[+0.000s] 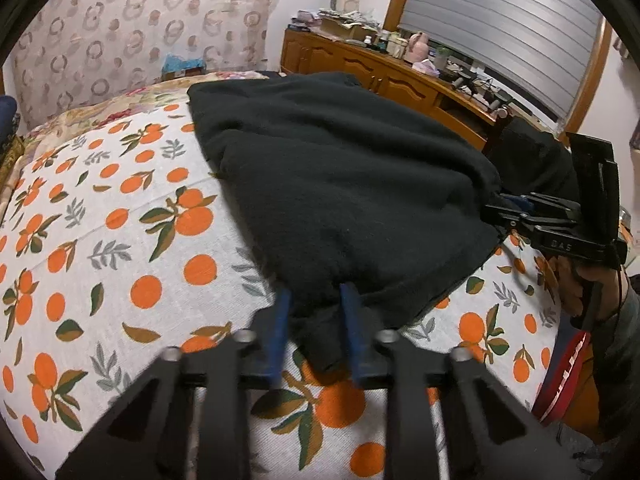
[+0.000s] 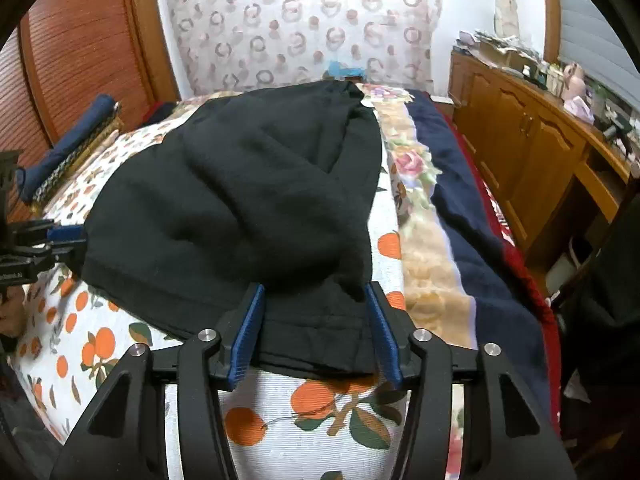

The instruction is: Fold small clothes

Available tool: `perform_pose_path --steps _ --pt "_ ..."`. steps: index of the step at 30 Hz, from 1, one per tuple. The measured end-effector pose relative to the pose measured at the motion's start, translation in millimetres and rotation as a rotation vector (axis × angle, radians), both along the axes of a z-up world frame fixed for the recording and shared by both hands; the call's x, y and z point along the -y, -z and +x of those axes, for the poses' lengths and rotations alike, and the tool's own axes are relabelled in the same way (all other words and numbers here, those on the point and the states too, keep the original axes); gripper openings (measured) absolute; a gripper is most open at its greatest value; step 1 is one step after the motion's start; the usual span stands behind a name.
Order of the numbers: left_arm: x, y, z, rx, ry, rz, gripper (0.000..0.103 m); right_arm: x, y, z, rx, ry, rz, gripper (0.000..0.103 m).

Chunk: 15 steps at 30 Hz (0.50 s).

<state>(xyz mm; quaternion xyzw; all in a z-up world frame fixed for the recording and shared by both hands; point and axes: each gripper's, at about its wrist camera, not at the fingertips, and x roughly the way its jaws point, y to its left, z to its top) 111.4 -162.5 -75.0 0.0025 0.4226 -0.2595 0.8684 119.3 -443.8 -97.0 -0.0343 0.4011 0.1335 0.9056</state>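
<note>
A black fleece garment lies spread on the orange-print bedsheet; it also shows in the right wrist view. My left gripper has its blue fingers apart, with a near corner of the garment between them. My right gripper is wide open, its blue fingers straddling the garment's near hem. The right gripper also shows in the left wrist view at the garment's right corner, and the left gripper shows in the right wrist view at its left edge.
A floral blanket and a navy-red cover lie along the bed's right side. A wooden cabinet with clutter on top stands beyond. A patterned headboard is at the far end. A rolled navy item lies at left.
</note>
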Motion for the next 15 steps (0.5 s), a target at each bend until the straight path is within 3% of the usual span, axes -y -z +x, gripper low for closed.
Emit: perform_pose_path --steps 1,2,4,9,15 --pt "0.8 -1.1 -0.1 0.000 0.013 -0.005 0.006 -1.6 -0.2 0.1 -0.003 -0.014 0.004 0.032" --pt "1.9 -3.7 -0.6 0.004 0.017 -0.007 0.005 -3.5 -0.3 0.5 -0.003 -0.018 0.000 0.029" --pt "3.1 -16.9 -3.1 0.025 0.030 -0.028 0.004 -3.7 -1.8 1.6 -0.001 -0.037 0.014 0.008" --pt "-14.0 -70.3 -15.3 0.145 0.005 -0.075 0.004 -2.8 -36.4 -10.2 0.089 -0.059 0.092 0.005" --pt "-41.6 -108.3 -38.8 0.222 -0.010 -0.117 0.003 -14.5 -85.3 -37.4 0.190 -0.105 0.132 0.004"
